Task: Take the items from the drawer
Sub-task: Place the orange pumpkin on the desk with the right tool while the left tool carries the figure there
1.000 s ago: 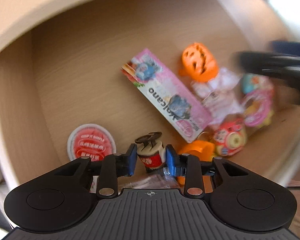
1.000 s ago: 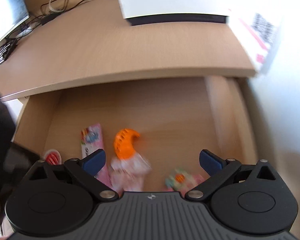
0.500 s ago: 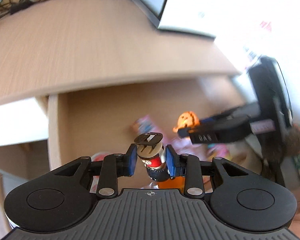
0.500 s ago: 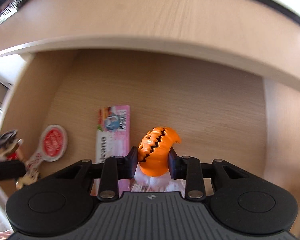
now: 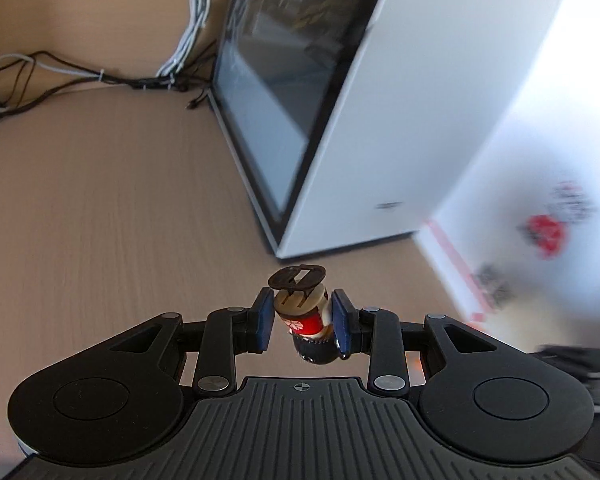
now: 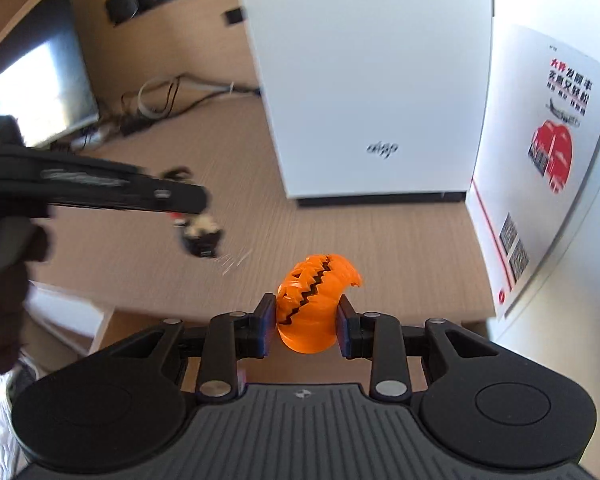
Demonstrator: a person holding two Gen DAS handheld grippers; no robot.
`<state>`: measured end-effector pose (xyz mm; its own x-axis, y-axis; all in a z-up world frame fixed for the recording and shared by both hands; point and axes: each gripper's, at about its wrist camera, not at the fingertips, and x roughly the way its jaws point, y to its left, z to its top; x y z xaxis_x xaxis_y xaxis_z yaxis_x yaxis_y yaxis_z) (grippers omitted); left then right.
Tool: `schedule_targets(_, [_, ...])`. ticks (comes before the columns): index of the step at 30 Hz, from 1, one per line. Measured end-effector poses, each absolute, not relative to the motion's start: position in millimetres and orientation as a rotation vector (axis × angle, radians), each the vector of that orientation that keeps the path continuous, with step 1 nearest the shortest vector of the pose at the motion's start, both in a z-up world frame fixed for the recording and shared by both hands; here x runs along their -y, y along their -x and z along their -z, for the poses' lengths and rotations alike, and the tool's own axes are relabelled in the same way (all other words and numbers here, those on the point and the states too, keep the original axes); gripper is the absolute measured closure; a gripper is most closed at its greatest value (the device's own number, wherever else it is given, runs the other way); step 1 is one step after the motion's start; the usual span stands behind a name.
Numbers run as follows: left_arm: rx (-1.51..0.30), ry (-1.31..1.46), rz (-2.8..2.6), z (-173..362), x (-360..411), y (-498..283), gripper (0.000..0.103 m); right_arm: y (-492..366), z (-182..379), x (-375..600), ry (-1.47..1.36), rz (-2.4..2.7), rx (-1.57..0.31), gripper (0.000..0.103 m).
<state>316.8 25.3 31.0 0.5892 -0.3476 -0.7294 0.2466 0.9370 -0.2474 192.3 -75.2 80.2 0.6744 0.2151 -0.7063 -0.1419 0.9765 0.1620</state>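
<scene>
My left gripper (image 5: 302,312) is shut on a small figurine (image 5: 306,322) with a red and black body and a dark round base, held in the air above the wooden desktop (image 5: 100,220). In the right wrist view my right gripper (image 6: 306,316) is shut on an orange toothed pumpkin toy (image 6: 314,300), just over the desk's front edge. The left gripper (image 6: 188,204) with its figurine (image 6: 202,236) shows blurred at the left of that view, higher and farther in over the desk. The drawer is out of view.
A white computer case (image 6: 360,80) with a dark glass side (image 5: 284,80) stands at the back of the desk. A white printed box (image 6: 540,160) leans at the right. Cables (image 5: 100,76) and a monitor (image 6: 44,84) sit at the back left.
Both grippers rose out of the drawer to desk height. The right gripper closed on the orange pumpkin and lifted it; the left carried the figurine up and tilted toward the desktop.
</scene>
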Motion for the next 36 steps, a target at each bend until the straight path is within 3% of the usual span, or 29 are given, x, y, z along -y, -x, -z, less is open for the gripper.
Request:
schedule_targets(10, [-0.846,-0.018,0.278,36,-13,-341,0.068,-268,-40,97,-0.132,-0.124,-0.835,0.073])
schedule_targets(22, [-0.822,0.085,0.262,33,-31,-340,0.069,-322,-4,81,-0.087,-0.171,-0.846,0.073])
schedule_targets(23, [-0.828,0.093,0.277,31,-34,-339,0.069,-323,-4,81,-0.086,-0.172,-0.845,0.072])
schedule_targets(27, [-0.822,0.098,0.341,12,-46,-322,0.068,-312,-15,83,-0.093,-0.149,-0.804,0.05])
schedule_targets(32, [-0.678,0.191,0.319,-20,-74,-294,0.069,-277,-43,86,-0.104,-0.144,-0.719,0.047])
schedule_targets(36, [-0.694,0.153,0.291,-29,-83,-283,0.07,-246,-52,85,-0.087,-0.142,-0.707,0.044])
